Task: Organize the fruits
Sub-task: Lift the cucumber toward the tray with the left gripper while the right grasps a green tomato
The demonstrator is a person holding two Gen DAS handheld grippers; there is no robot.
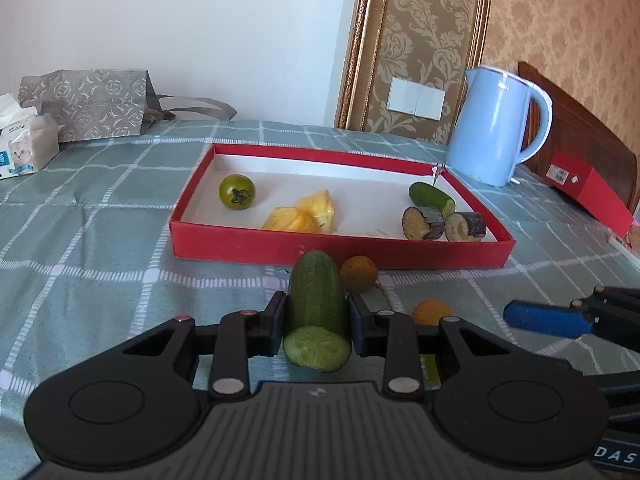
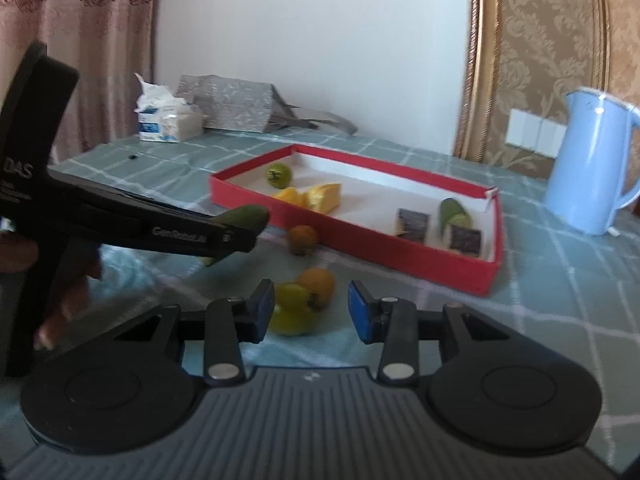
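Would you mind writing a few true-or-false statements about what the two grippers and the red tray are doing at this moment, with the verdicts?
1. The left gripper is shut on the cucumber piece. True.
2. The right gripper holds an orange fruit. False: its jaws stand open and hold nothing; the yellow-green fruit and the orange fruit lie on the cloth beyond them.
3. The red tray already holds a green tomato, yellow fruit pieces, two eggplant slices and another cucumber piece. True.
4. The blue kettle stands inside the tray. False: it stands on the cloth outside the tray's far right corner.
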